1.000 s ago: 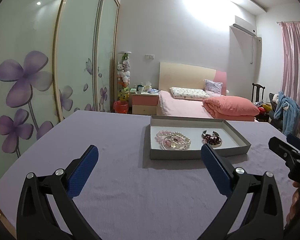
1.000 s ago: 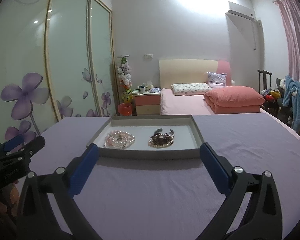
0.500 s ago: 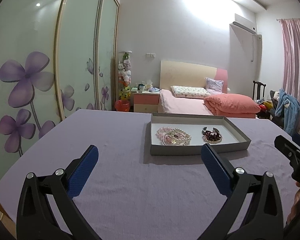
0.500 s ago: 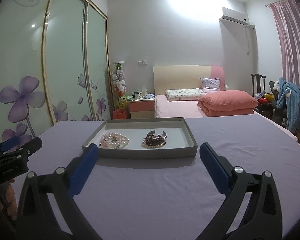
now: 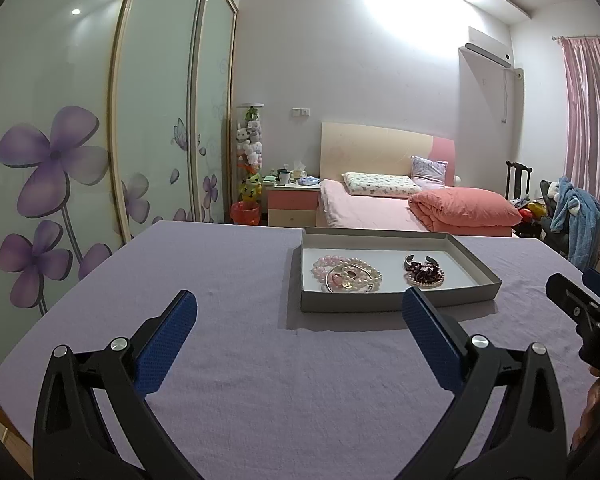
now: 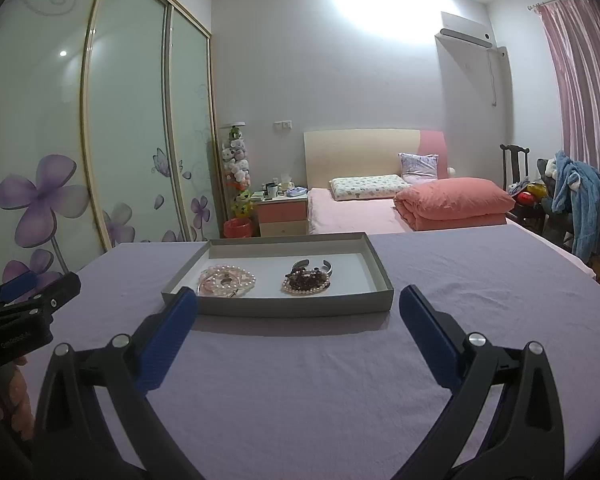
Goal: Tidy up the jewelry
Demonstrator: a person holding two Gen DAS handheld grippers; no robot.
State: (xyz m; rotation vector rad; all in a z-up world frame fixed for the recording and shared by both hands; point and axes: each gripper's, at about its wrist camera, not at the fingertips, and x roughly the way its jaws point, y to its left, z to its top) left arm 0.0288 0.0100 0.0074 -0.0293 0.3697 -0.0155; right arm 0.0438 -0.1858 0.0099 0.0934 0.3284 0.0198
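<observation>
a shallow tray [image 5: 396, 303] sits on the cloth-covered table [image 5: 240, 280], toward its far side. in the tray, a heap of pearl strands [image 5: 346, 276] lies to the left and a darker bead cluster [image 5: 425, 274] to the right, the two apart. a cuff bangle [image 6: 314, 266] lies just behind the darker cluster. beyond the table stands a bed [image 6: 360, 208], with a folded quilt [image 6: 452, 204] on its right side and a nightstand [image 6: 282, 212] to its left. sliding wardrobe doors [image 5: 100, 120] run along the left wall.
</observation>
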